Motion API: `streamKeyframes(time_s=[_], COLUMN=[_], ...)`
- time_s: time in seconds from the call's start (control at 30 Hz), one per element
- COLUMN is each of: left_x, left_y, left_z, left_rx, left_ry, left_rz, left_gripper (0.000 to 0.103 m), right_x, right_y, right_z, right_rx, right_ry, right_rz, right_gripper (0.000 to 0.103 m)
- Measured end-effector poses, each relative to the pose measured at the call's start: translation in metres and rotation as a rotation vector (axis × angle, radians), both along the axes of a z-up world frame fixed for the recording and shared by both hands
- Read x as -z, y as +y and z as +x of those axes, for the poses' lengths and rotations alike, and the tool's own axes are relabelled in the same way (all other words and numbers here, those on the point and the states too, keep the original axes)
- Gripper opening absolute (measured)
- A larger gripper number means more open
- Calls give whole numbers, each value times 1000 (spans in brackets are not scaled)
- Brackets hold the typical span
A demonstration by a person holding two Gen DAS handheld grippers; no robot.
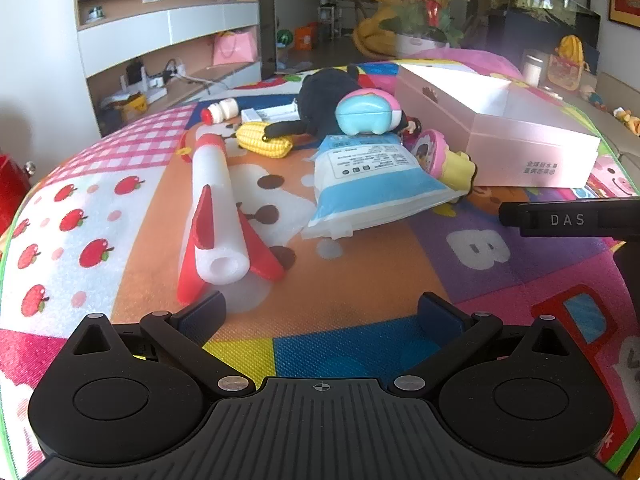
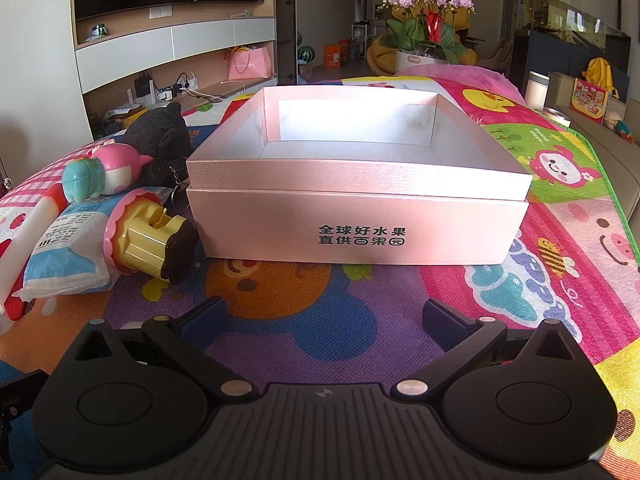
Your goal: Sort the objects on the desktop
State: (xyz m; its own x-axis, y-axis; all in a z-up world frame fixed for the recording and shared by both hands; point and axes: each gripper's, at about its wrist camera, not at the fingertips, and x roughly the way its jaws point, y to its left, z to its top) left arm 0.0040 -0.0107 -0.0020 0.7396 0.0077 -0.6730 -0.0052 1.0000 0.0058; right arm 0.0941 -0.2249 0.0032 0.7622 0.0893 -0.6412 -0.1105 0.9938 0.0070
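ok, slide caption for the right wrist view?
Open right gripper faces the empty pink box; toys piled to its left.

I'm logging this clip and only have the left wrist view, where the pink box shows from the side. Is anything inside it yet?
Observer: No. The right wrist view looks into the pink box; its pale floor is bare.
Operator: Where is the right claw?
Observer: The right claw is open, holding nothing, facing the box's printed front wall over the play mat.
Operator: What is that yellow thing by the box?
Observer: A yellow and pink toy lying on its side, its dark end close to the box's left front corner; whether they touch, I cannot tell.
Operator: Anything hidden behind it?
Observer: A key ring hangs between the toy and the box wall.
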Motion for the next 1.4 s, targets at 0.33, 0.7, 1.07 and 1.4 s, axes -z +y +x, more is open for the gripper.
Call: streamKeyframes(time_s=[0.33, 0.7, 1.07, 1.4], left_x=[0, 0, -6, -27], left_y=[0, 0, 1, -25], left_z=[2, 1, 0, 49], left_rx=[1, 5, 46, 115], left_ry=[6, 5, -22, -145], left_rz=[2, 1, -13, 150], left_gripper=[103, 103, 103, 103], right_x=[1, -8, -6, -5], right_y=[-4, -4, -3, -2], right_z=[6, -26, -38, -40], right_rx=[-1, 23, 39, 37], right_ry=[4, 101, 84, 74], right_rz=[6, -8, -12, -13], right_gripper=[103, 103, 103, 103])
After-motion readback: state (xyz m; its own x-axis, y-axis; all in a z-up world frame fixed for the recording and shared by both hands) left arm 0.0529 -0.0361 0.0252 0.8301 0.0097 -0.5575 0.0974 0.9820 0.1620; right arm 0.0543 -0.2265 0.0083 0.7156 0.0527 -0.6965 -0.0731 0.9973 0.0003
